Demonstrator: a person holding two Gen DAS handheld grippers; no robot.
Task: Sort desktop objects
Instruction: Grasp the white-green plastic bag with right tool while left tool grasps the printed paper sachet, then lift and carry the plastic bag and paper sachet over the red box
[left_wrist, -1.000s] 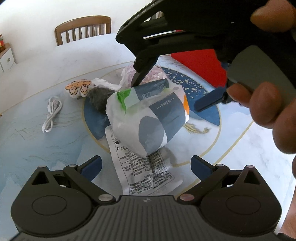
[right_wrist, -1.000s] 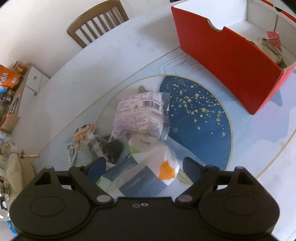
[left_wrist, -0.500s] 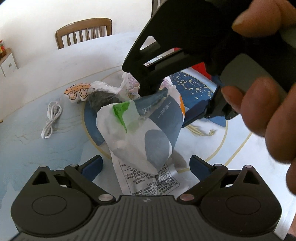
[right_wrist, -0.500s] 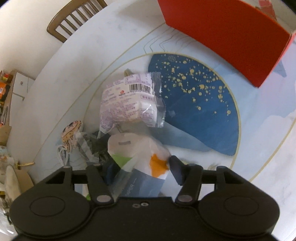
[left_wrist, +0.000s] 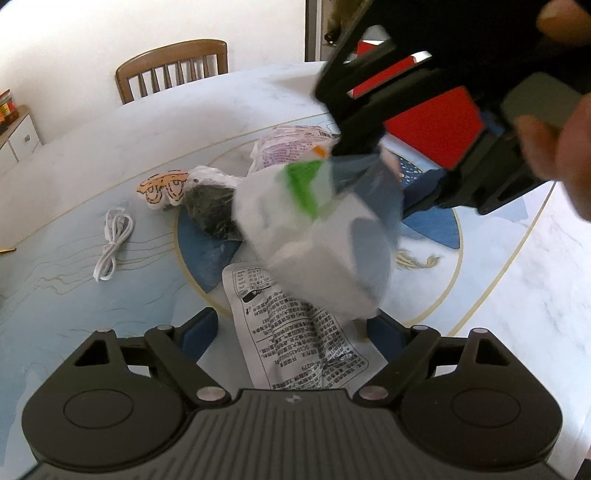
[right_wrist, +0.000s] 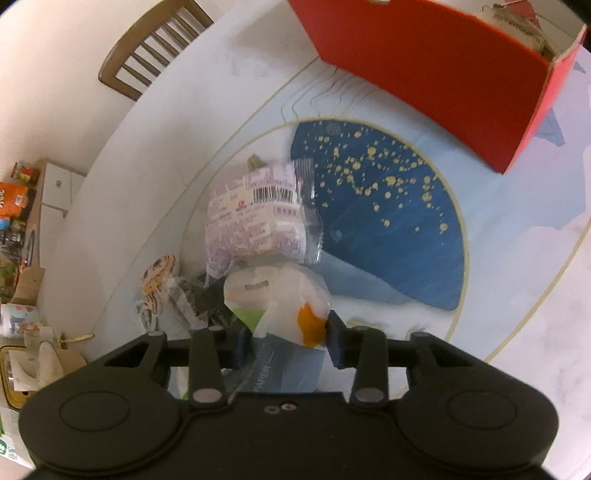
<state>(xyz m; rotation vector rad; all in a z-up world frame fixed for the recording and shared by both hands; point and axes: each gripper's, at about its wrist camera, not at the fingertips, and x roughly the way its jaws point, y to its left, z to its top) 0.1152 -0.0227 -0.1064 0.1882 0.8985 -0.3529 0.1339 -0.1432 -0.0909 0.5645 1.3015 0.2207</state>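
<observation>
Right hand-held gripper (right_wrist: 288, 339), jaws closing, pinches the tissue pack (right_wrist: 280, 302).

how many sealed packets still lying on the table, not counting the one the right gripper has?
2: the purple-print packet beside the blue disc, and the black-text white packet between the left gripper's fingers, untouched. More may hide under the pile.

Two sets of matte black plastic tongs, left tongs (left_wrist: 290, 328) and right tongs (right_wrist: 288, 336), each with blue-padded fingers (left_wrist: 199, 328), silver pivot screws, two round raised discs on the housing; a bare hand (left_wrist: 561, 147), no sleeve visible.
</observation>
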